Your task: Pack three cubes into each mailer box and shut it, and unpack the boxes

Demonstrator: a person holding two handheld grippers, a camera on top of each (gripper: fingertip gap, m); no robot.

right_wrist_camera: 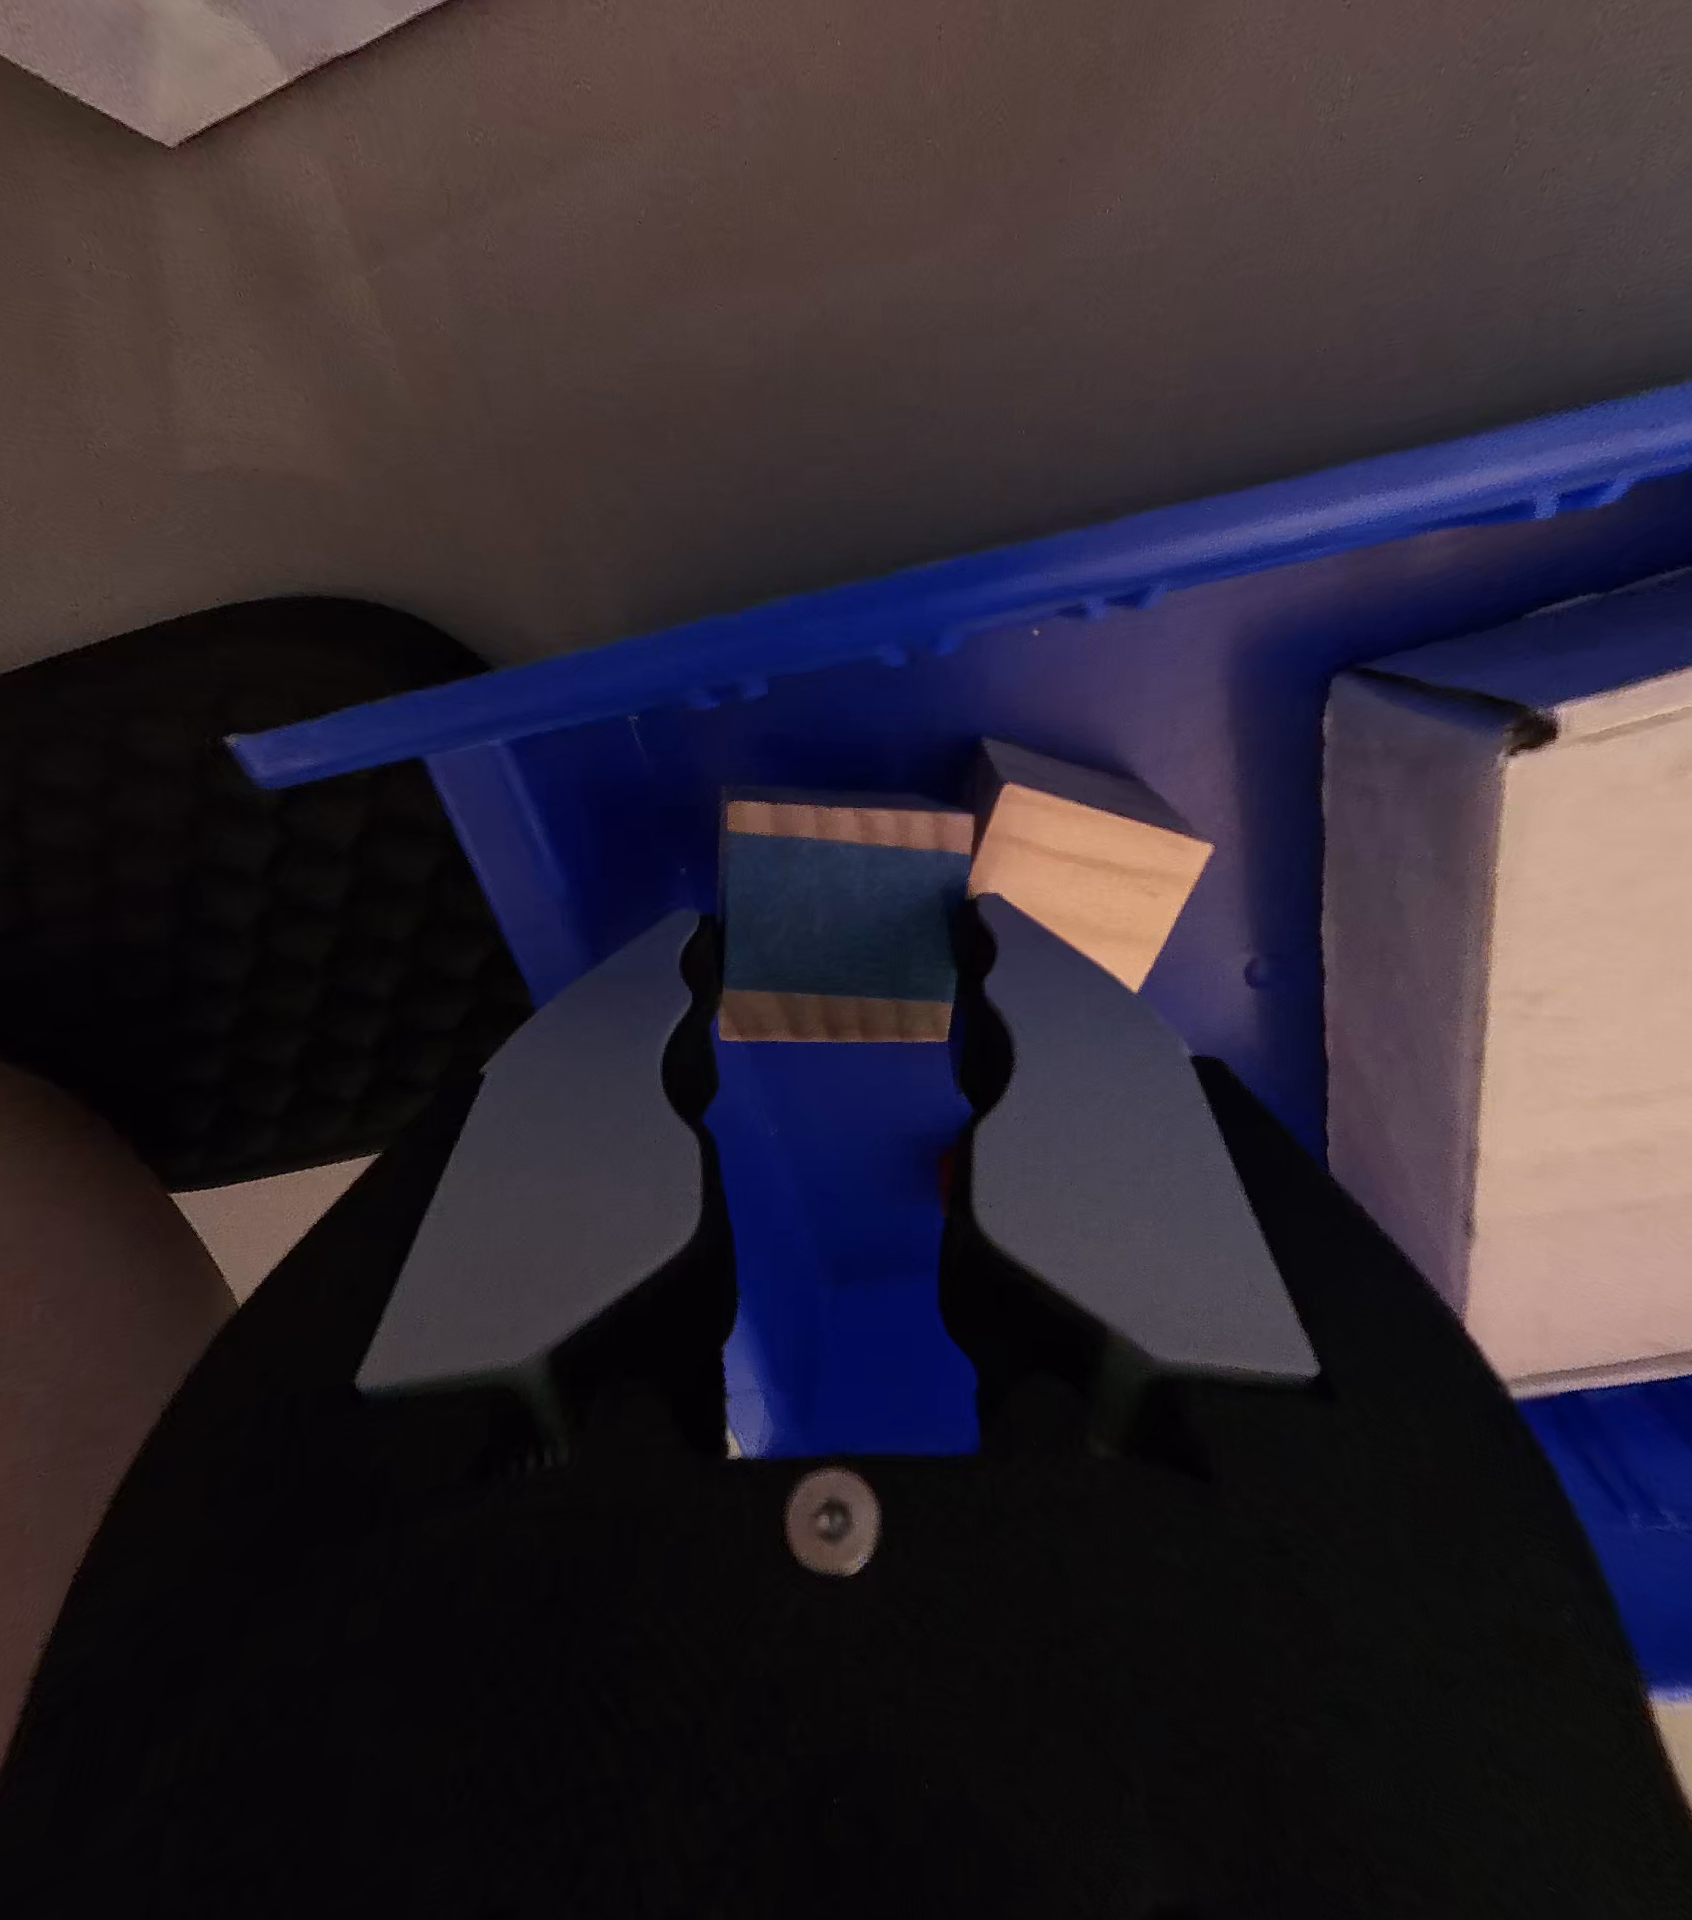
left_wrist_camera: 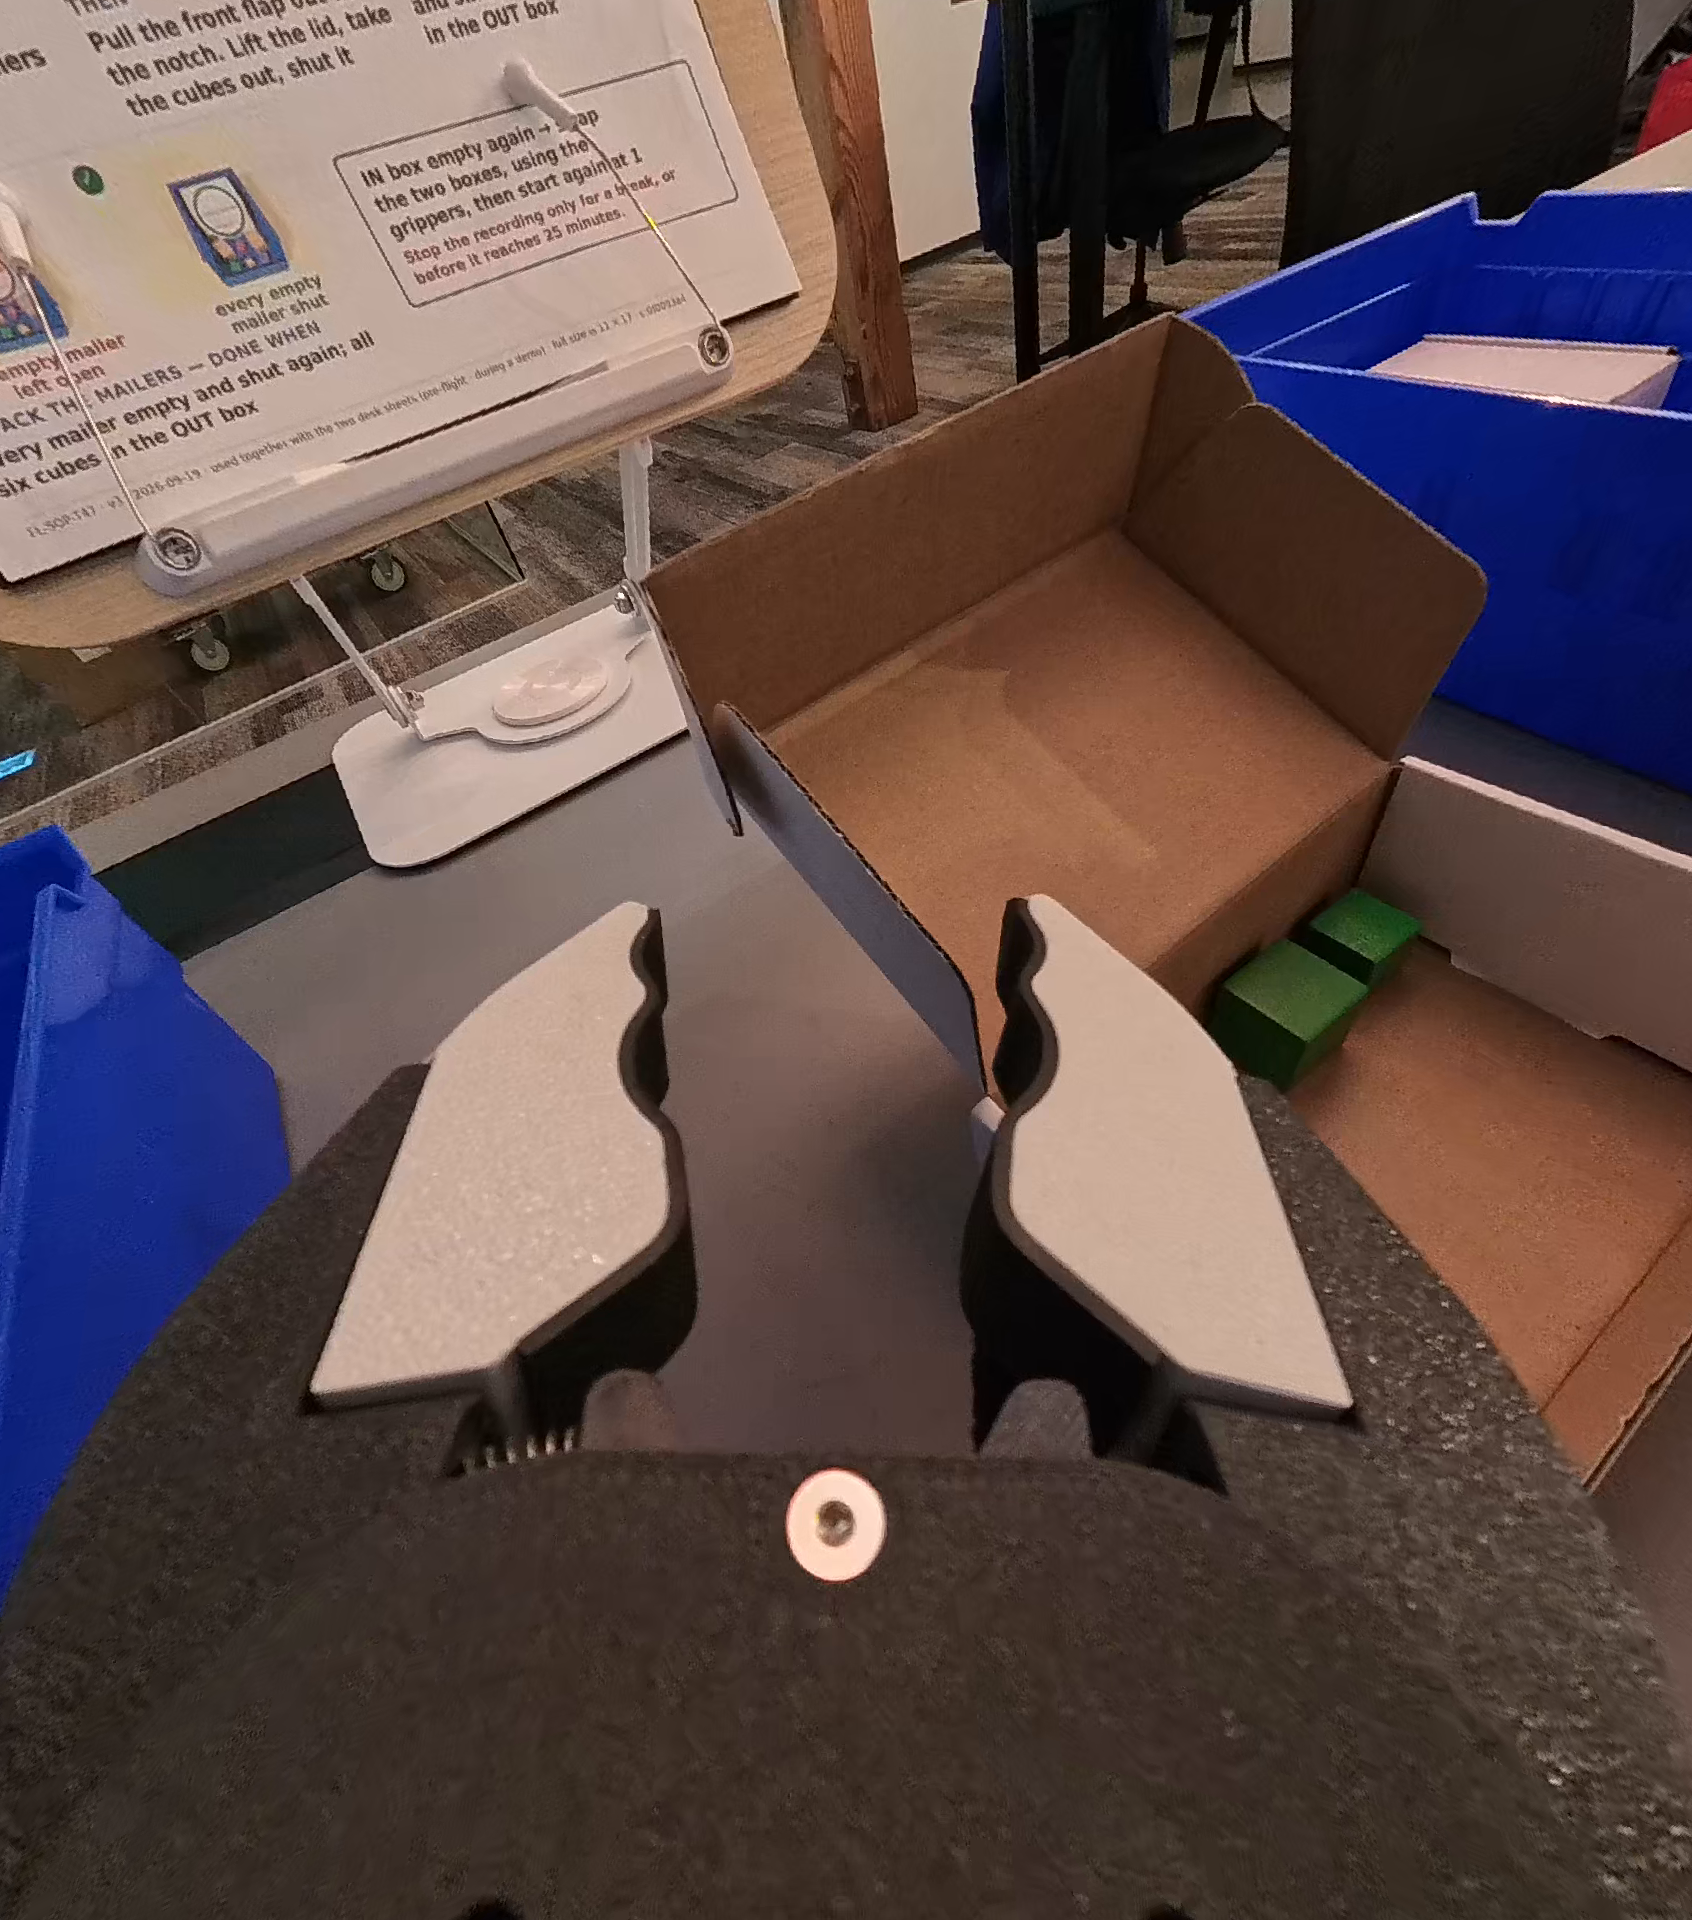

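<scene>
In the left wrist view an open mailer box (left_wrist_camera: pixel 1590 935) lies on the dark table with its brown lid (left_wrist_camera: pixel 925 582) standing up. Two green cubes (left_wrist_camera: pixel 1283 1008) sit in its near left corner. My left gripper (left_wrist_camera: pixel 831 920) is open, with the lid's dark side flap (left_wrist_camera: pixel 883 935) between the fingers, close to the right one. In the right wrist view my right gripper (right_wrist_camera: pixel 837 940) is shut on a wooden cube with a blue face (right_wrist_camera: pixel 837 904) in the corner of a blue bin (right_wrist_camera: pixel 1029 582). A plain wooden cube (right_wrist_camera: pixel 1081 894) lies tilted just to its right.
A shut white mailer (right_wrist_camera: pixel 1600 1039) fills the right side of that bin. In the left wrist view a blue bin (left_wrist_camera: pixel 1600 582) holding a white box (left_wrist_camera: pixel 1528 369) stands behind the mailer. Another blue bin (left_wrist_camera: pixel 63 1143) is at the left and an instruction stand (left_wrist_camera: pixel 468 769) behind. About 30 cm separates my left fingertips from my right.
</scene>
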